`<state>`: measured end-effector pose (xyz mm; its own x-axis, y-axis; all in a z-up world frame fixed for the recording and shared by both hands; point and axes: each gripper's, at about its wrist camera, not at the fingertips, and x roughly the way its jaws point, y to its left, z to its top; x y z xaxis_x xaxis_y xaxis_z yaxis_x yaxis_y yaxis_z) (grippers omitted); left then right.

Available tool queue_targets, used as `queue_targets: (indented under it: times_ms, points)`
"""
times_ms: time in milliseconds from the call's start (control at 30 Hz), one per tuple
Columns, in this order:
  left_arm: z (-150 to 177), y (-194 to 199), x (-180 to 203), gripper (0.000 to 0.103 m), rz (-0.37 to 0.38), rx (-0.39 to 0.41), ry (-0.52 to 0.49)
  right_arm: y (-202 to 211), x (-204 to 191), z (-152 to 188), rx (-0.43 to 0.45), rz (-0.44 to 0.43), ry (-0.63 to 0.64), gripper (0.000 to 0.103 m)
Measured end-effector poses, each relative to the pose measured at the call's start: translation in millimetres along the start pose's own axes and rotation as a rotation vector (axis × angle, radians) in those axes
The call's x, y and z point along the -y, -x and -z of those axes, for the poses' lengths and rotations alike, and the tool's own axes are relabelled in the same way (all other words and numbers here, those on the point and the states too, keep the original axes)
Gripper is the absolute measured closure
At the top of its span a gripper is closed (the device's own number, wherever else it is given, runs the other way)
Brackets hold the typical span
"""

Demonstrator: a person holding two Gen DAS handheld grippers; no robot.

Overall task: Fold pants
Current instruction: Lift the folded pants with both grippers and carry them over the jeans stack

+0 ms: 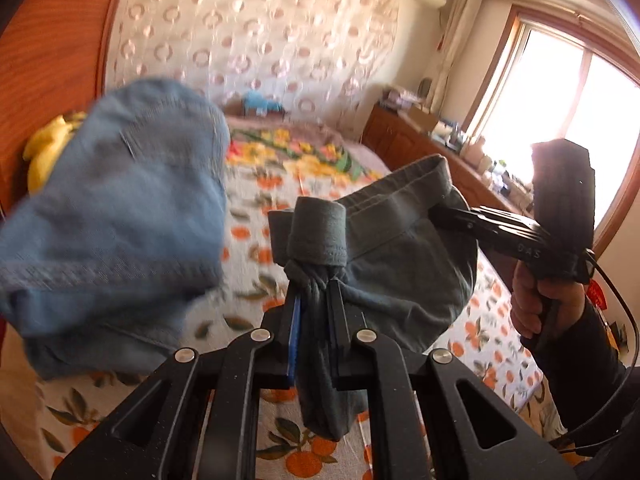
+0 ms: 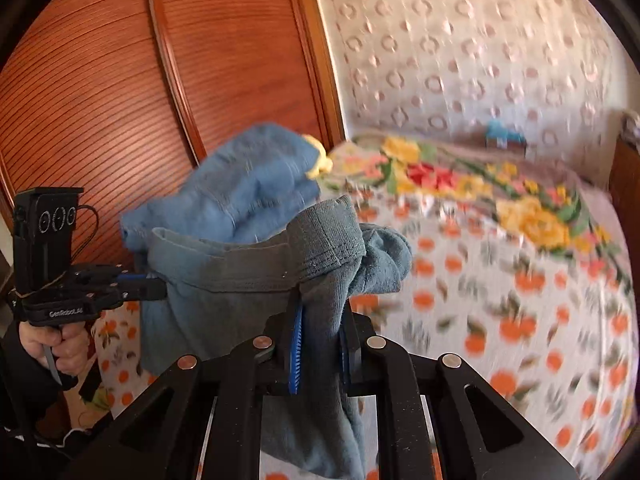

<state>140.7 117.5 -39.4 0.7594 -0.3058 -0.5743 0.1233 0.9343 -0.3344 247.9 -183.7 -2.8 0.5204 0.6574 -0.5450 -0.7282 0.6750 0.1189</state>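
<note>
The blue-grey pants hang in the air above the bed, held by their waistband between both grippers. My left gripper is shut on one bunched end of the waistband. My right gripper is shut on the other end; it also shows in the left wrist view, pinching the band from the right. My left gripper also shows in the right wrist view. A blurred lighter blue part of the pants swings up at the left, seen too in the right wrist view.
The bed below has an orange-print sheet and a floral blanket further back. A wooden wardrobe stands on the left. A wooden dresser with clutter sits under a bright window. A yellow object lies by the wardrobe.
</note>
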Motion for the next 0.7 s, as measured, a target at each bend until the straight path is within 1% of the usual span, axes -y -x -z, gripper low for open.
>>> queue_targets:
  times_ms: [167,267,367,467,633,700]
  points:
    - [-22,28,-5,0.091,-0.052,0.093,-0.011,-8,-14,-44,0.051,-0.016,0.087,0.089]
    - [-36,35,-8,0.091,-0.104,0.129,-0.037,-22,-25,-69,0.078,-0.025,0.135,0.089]
    - [-51,34,-20,0.091,-0.141,0.142,-0.042,-40,-31,-85,0.092,-0.013,0.165,0.089]
    - [-65,33,-33,0.091,-0.175,0.154,-0.041,-57,-34,-96,0.096,-0.012,0.167,0.089]
    - [-69,37,-45,0.091,-0.191,0.172,-0.026,-87,-36,-109,0.086,-0.002,0.202,0.089]
    - [-70,39,-51,0.091,-0.206,0.181,-0.012,-102,-39,-119,0.074,-0.009,0.216,0.089]
